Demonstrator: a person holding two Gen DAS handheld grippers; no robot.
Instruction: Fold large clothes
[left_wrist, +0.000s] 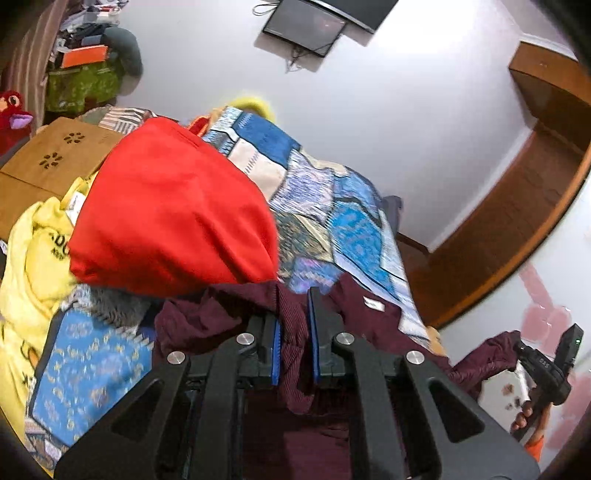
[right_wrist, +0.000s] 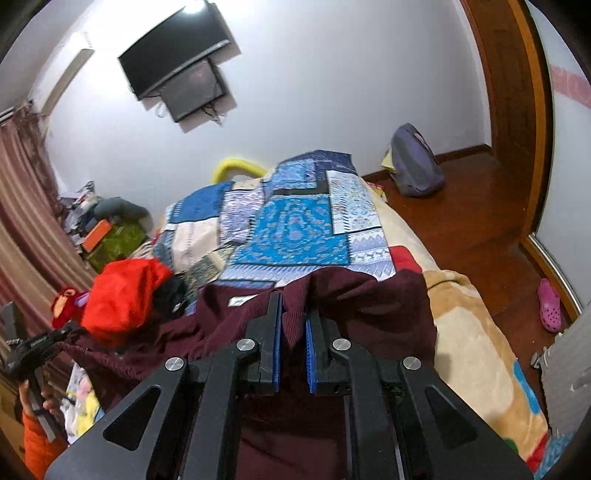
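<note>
A dark maroon ribbed garment (left_wrist: 369, 317) hangs lifted over the bed, stretched between both grippers. In the left wrist view my left gripper (left_wrist: 294, 325) is shut on a bunched fold of its cloth. My right gripper (right_wrist: 293, 325) is likewise shut on the maroon garment (right_wrist: 369, 306), with a fold pinched between its blue pads. A white label (right_wrist: 238, 301) shows near the collar. Each wrist view also catches the other hand-held gripper at its edge: the right one (left_wrist: 546, 369) and the left one (right_wrist: 33, 354), both carrying maroon cloth.
A blue patchwork quilt (right_wrist: 291, 229) covers the bed. A red garment (left_wrist: 173, 206) and a yellow printed one (left_wrist: 33, 266) lie piled at the left. A cardboard box (left_wrist: 55, 155) stands behind them. Wooden floor (right_wrist: 461, 206) with a backpack (right_wrist: 415, 166) lies right of the bed.
</note>
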